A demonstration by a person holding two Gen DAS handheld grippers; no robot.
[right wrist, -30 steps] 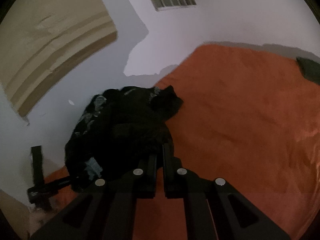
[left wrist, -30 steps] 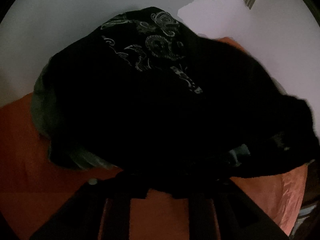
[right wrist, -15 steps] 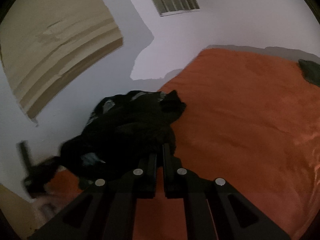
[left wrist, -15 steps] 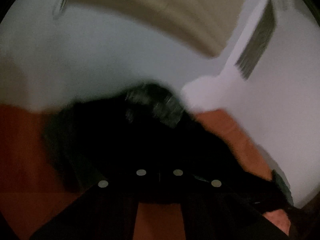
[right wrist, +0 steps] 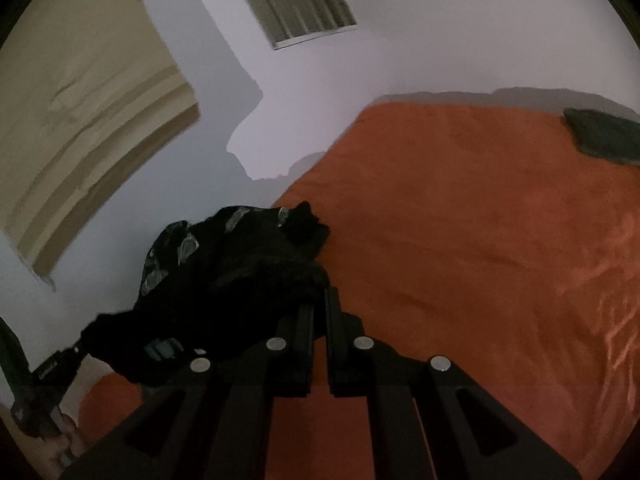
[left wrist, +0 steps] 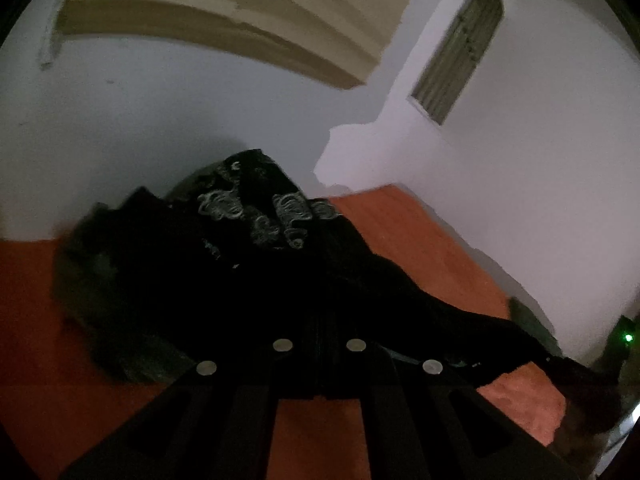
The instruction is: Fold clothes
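Observation:
A black garment (left wrist: 248,280) with a pale swirl print lies bunched on the orange bed cover (left wrist: 420,232). My left gripper (left wrist: 318,320) is shut, its fingertips buried in the garment's near edge. In the right wrist view the same garment (right wrist: 240,272) stretches from the left gripper (right wrist: 52,372) at the lower left up to my right gripper (right wrist: 320,296). The right gripper is shut on the garment's edge, with only a thin slit between its fingers.
The orange bed cover (right wrist: 480,240) spreads wide to the right. A dark green cloth (right wrist: 604,136) lies at its far right corner. White walls, a vent (right wrist: 296,4) and a beige panel (right wrist: 80,120) stand behind the bed. A green light (left wrist: 628,337) glows at the right.
The left gripper has drawn back and tilted up, so the garment looks smaller and more wall shows. The garment now hangs stretched between both grippers. The right gripper has barely moved.

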